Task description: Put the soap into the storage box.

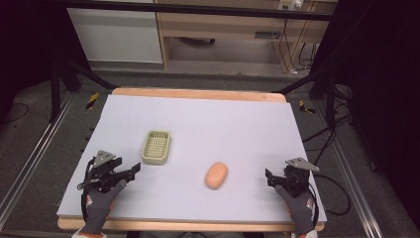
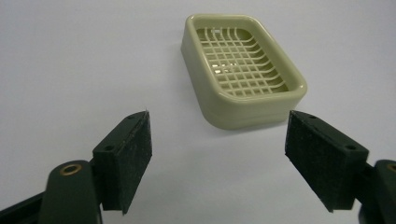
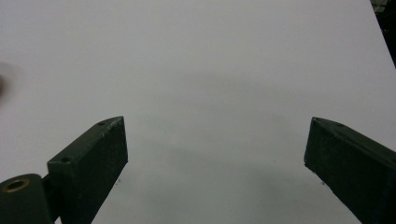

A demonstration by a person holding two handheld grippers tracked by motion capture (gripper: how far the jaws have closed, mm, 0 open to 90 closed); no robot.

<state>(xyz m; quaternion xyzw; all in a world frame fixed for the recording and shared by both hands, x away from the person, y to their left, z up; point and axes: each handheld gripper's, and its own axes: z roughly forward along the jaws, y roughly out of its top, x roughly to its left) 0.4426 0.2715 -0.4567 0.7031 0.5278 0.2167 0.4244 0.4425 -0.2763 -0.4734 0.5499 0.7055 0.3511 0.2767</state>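
at the lower left of the high view, the left tool (image 1: 132, 173) rests on the pale surface (image 1: 233, 129), jaws spread and grasping nothing; at the lower right of the same view the right tool (image 1: 268, 177) lies likewise released, both held by grey-gloved hands entering from the bottom edge. between them, slightly right of centre, lies one orange soap bar (image 1: 217, 175), well apart from either tool. one pale green soap dish (image 1: 156, 147) sits left of centre, just above and to the right of the left tool. the left gripper view brings the soap dish (image 2: 243, 67) into the upper centre of the frame, beyond the gap between the two black jaws, and reveals what the high view blurs: a grid-patterned insert inside a rounded rim, with nothing lying in it. the right gripper view shows its two jaws wide apart over bare surface (image 3: 201, 84), with a faint blurred shape at the left edge that cannot be identified. counted: two tools, one dish, one soap bar.
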